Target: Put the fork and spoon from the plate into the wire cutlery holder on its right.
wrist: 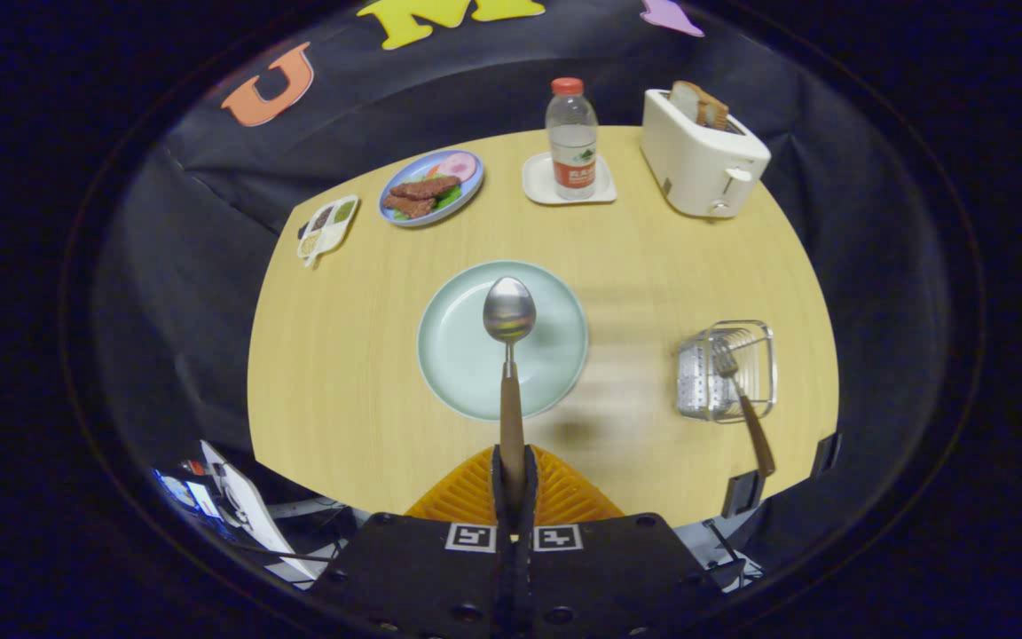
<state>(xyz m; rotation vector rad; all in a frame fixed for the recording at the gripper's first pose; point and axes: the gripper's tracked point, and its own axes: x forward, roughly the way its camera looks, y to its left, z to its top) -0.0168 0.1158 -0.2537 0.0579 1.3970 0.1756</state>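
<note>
Gripper [512,484]: fingers pressed together on the spoon's handle, one each side, no gap visible betw. them; clamped on it.
Spoon [509,355]: held in the claw, wooden handle running straight fwd from betw. the fingertips, metal bowl at the far end, hollow side facing the cam. Bowl sits over the plate as seen from here; whether it touches the plate or is lifted clear, can't tell.
Plate [458,355]: pale green, round, just ahead of the fingers, mid-table. Nothing else on it besides the spoon end in front of it.
Fork [742,399]: already in the wire holder, tines up and leaning into the basket, wooden handle sticking out toward the near table edge. Well to the right of the fingers.
Wire cutlery holder [724,368]: metal basket w/ a perforated side, right of the plate, apart from it, near the table's right edge.
Table [342,373]: light wood top, curved near edge just ahead of the gripper body.
Far side: water bottle [571,138] w/ red cap standing on a small white tray [539,182]; white toaster [702,160] to its right w/ bread slices in the slots; blue plate of food [431,186] to the bottle's left; small divided dish [326,226] further left near the table edge. All well beyond the spoon.
</note>
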